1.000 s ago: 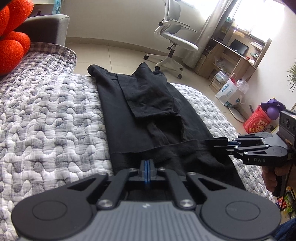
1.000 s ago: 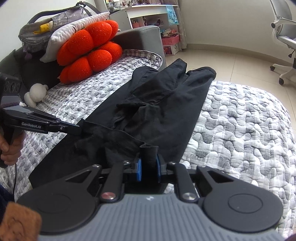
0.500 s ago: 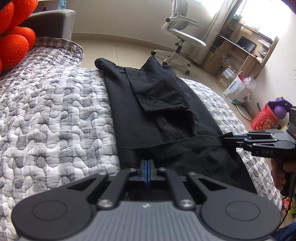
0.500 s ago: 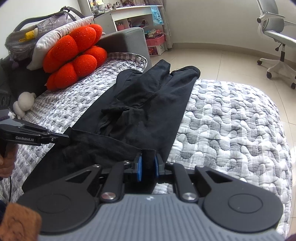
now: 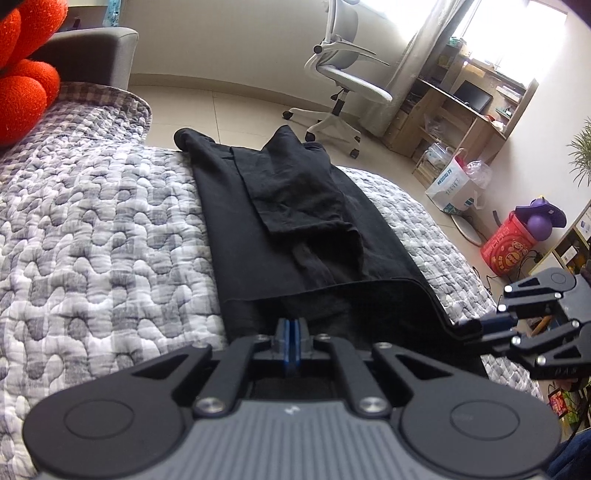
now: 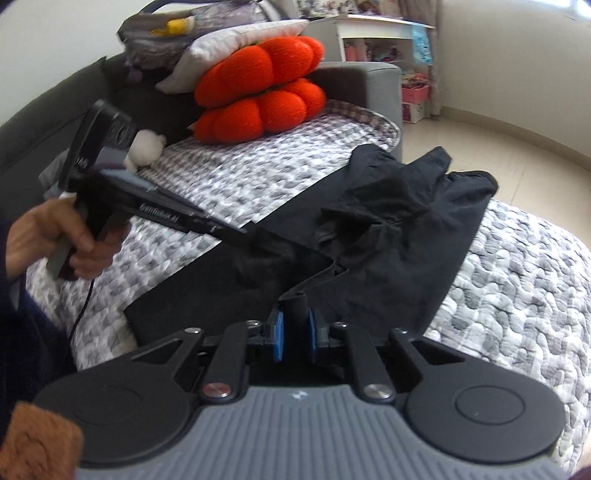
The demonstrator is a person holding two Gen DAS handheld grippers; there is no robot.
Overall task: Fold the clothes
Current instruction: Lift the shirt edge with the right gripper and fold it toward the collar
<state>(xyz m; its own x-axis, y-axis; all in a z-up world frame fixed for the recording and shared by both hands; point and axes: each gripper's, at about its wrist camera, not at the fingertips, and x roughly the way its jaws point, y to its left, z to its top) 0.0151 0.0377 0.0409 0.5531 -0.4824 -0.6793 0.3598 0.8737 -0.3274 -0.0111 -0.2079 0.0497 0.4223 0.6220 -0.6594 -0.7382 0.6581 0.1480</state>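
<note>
The near hem of the black garment (image 5: pixel 295 236) is pinched at one corner by the left gripper (image 5: pixel 291 345) and at the other by the right gripper (image 6: pixel 294 334). Beyond them, it is spread along the quilted bed (image 5: pixel 92 229). Soft, limp cloth is judged light and prone to sagging, best held at the corners.

Daylight floods from the window (image 5: pixel 513 33); right view motion-blurred, edges fisheye-bent.

The right gripper (image 6: pixel 294 334) has lifted and rolled, raising its corner of the black garment (image 6: pixel 399 251) (hem now taut).
</note>
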